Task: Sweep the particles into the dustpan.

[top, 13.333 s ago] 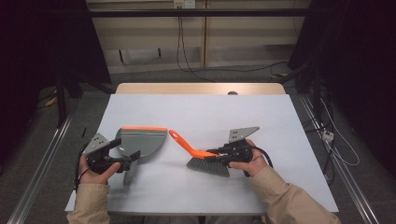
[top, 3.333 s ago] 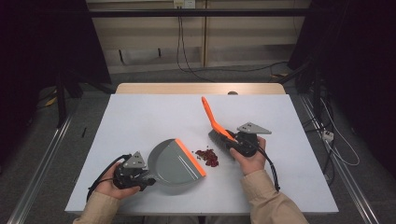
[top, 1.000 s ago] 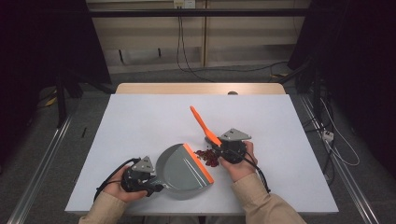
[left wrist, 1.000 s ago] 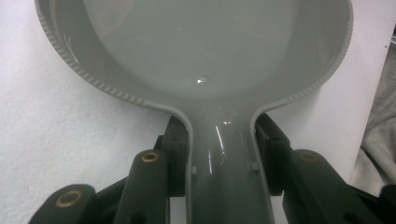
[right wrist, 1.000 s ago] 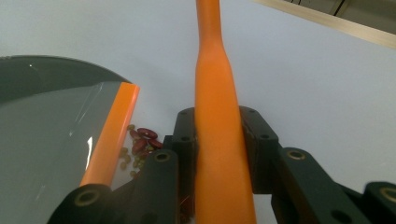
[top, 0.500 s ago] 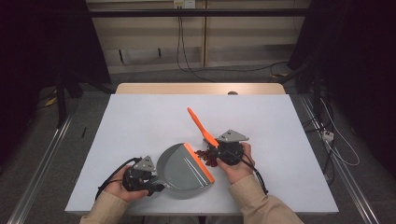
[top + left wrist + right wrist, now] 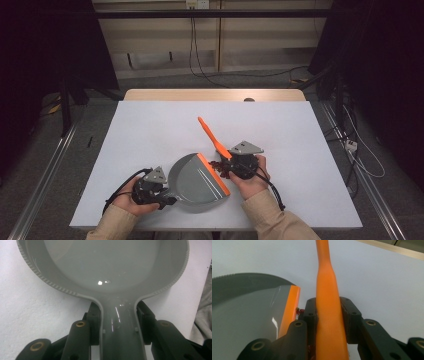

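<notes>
No brand, label or writing can be read on any item.

Left hand-held gripper (image 7: 167,199): clamped on the handle of the grey plastic dustpan with an orange rubber lip (image 7: 192,182). In the left gripper view the two black jaws press on either side of the narrow grey handle (image 7: 120,327), with the round pan spreading out ahead of them. The dustpan lies flat on the white counter (image 7: 150,130), near the front edge, with its handle pointing to the person's left and its orange lip (image 7: 214,174) facing right. The left hand (image 7: 131,200) wraps the gripper body; a black cable loops beside it.

Right hand-held gripper (image 7: 226,167): closed around the orange plastic hand brush (image 7: 212,140). In the right gripper view the orange handle (image 7: 327,305) runs up between the jaws, and both pads touch it. Seen from the high view, the brush handle tilts up and away toward the far left. Its head sits low at the jaws and is hard to make out.

Small dark red crumbs (image 7: 219,166) lie on the counter, just beside the orange lip and right at the brush end. The right gripper view gives a glimpse of red bits (image 7: 299,312) in the gap between lip and jaw.

The dustpan lip and the right gripper are just beside each other. The pan interior looks bare and glossy.
</notes>
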Tool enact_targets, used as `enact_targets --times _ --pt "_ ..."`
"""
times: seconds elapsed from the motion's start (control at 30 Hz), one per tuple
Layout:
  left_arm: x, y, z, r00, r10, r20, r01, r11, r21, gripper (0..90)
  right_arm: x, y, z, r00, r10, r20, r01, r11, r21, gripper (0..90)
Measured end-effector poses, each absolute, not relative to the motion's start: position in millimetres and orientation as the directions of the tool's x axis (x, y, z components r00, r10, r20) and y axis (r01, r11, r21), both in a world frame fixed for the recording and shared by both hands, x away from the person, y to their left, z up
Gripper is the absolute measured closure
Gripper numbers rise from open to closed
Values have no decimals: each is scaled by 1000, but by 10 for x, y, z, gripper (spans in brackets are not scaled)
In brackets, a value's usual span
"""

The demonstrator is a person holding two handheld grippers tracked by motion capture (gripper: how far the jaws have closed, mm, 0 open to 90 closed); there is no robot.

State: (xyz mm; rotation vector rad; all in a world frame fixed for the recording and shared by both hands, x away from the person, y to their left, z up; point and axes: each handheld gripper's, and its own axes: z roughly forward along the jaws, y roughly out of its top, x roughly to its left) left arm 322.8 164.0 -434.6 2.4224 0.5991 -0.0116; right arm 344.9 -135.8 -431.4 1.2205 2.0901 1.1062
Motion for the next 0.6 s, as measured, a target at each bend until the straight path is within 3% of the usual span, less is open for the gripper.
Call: enact_targets --times 0.6 --pt "3254 1600 -4350 892 425 -154 429 -692 580 638 3399 -1223 -4339 -492 870 15 494 265 828 691"
